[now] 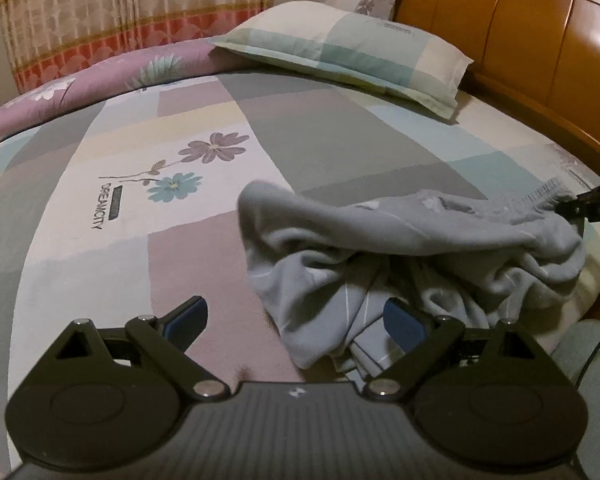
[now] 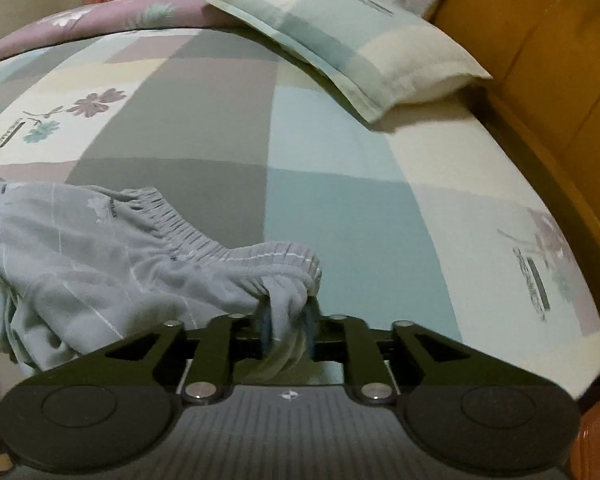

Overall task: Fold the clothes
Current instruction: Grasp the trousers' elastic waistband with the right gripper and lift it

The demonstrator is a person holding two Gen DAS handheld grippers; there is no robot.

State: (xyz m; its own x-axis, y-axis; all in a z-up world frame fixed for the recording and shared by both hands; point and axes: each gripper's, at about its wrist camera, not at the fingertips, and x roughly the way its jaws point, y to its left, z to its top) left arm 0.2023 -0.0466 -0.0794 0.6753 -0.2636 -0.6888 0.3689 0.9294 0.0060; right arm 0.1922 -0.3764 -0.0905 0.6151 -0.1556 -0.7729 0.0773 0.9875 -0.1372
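The right gripper was clamped on the elastic waistband of grey pajama pants, lifting them off the patchwork bedsheet near the bed's near edge. The left gripper stood spread apart, empty, just before the bunched legs.

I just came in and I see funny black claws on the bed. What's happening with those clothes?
Someone is starting to fold a pair of grey shorts on the bed. The right tongs are pinched shut on the stretchy waistband, lifting that end. The left tongs are open, close to the crumpled part, holding nothing. The shorts are not folded yet. A pillow lies near the headboard.
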